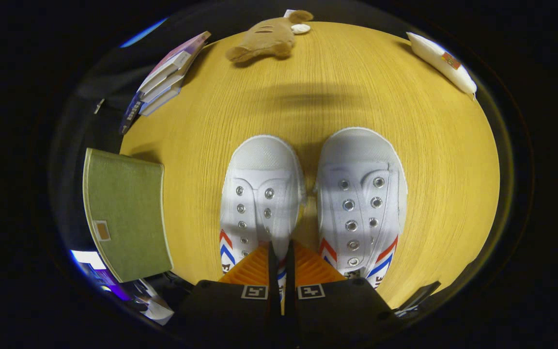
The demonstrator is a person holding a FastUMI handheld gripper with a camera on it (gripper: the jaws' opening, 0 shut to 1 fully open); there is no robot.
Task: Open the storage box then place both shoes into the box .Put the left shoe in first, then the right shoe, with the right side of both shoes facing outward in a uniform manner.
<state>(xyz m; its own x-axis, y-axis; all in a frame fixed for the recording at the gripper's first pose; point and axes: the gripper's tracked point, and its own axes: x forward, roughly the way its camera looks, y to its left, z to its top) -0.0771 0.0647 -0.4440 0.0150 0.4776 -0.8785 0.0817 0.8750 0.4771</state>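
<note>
A stack of books (165,80) is lying at the far left corner of the wooden table (337,92), hanging partly over its edge, with its spines facing outward. A brown plush toy (265,39) is lying on its side at the far edge of the table, and a small white round thing (301,28) is sitting just beside it, touching or nearly touching its head. A white packet (441,62) with a small coloured label is resting at the far right edge of the table, well apart from the toy. The light wood grain of the tabletop is running away toward the far side, and a soft shadow is falling across its middle.
</note>
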